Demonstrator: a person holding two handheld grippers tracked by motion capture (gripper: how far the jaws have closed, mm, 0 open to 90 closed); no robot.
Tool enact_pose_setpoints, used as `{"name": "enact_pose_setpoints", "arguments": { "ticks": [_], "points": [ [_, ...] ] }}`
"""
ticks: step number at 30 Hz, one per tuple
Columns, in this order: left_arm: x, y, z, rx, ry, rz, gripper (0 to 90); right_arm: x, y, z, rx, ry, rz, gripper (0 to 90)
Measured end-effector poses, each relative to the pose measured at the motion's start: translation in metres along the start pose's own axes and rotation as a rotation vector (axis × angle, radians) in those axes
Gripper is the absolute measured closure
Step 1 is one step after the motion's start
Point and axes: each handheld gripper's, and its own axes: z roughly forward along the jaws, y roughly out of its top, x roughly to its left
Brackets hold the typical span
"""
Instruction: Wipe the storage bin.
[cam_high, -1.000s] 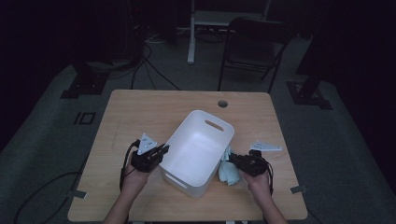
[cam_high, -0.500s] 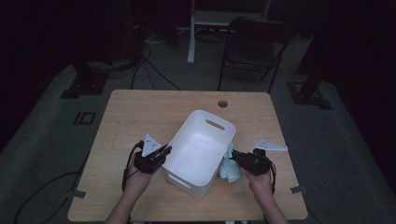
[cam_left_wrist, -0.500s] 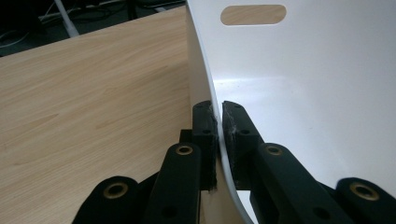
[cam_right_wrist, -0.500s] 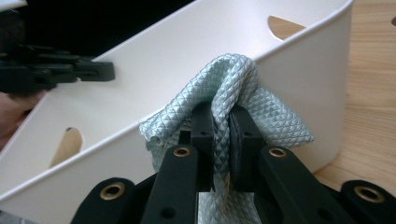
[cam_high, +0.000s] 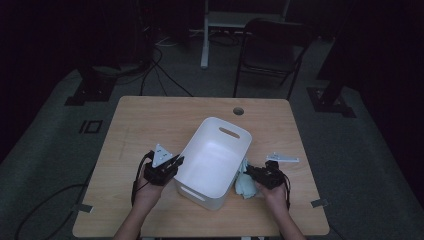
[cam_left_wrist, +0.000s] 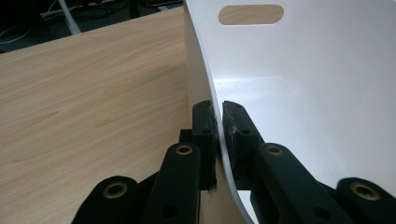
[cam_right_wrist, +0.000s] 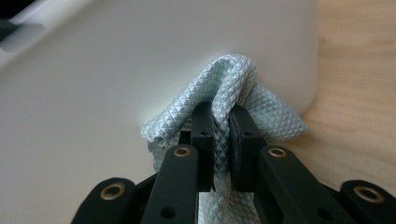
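Note:
A white plastic bin (cam_high: 216, 160) stands tilted on the wooden table (cam_high: 150, 120), with a slot handle at its far end. My left gripper (cam_high: 176, 163) is shut on the bin's left wall (cam_left_wrist: 205, 74), one jaw outside and one inside (cam_left_wrist: 218, 122). A pale blue quilted cloth (cam_high: 245, 184) lies bunched against the bin's right side. My right gripper (cam_high: 250, 172) is shut on a fold of that cloth (cam_right_wrist: 243, 88), which presses against the bin's outer wall (cam_right_wrist: 140, 60).
A small pale flat item (cam_high: 282, 158) lies on the table right of the bin. A round cable hole (cam_high: 238, 110) sits near the table's far edge. A dark chair (cam_high: 272, 50) and cables stand on the floor beyond the table.
My right gripper has sunk a little toward the table with the cloth. The bin and my left gripper have shifted slightly.

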Motion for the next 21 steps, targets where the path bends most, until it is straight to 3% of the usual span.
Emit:
{"name": "enact_pose_setpoints", "arguments": {
  "ticks": [5, 11, 16, 21],
  "points": [
    [0.000, 0.000, 0.000, 0.001, 0.006, 0.000, 83.4, -0.011, -0.008, 0.012, 0.041, -0.020, 0.043, 82.5],
    [-0.002, -0.001, 0.000, -0.009, 0.027, -0.021, 83.6, -0.009, -0.008, 0.012, 0.051, -0.024, 0.050, 82.7],
    [-0.003, -0.001, 0.000, -0.004, 0.040, -0.023, 83.7, 0.001, -0.003, 0.002, 0.034, 0.020, 0.033, 82.6],
    [-0.005, -0.001, 0.000, -0.005, 0.048, -0.019, 83.7, 0.020, 0.004, -0.018, -0.020, 0.116, -0.005, 82.3]
  ]
}}
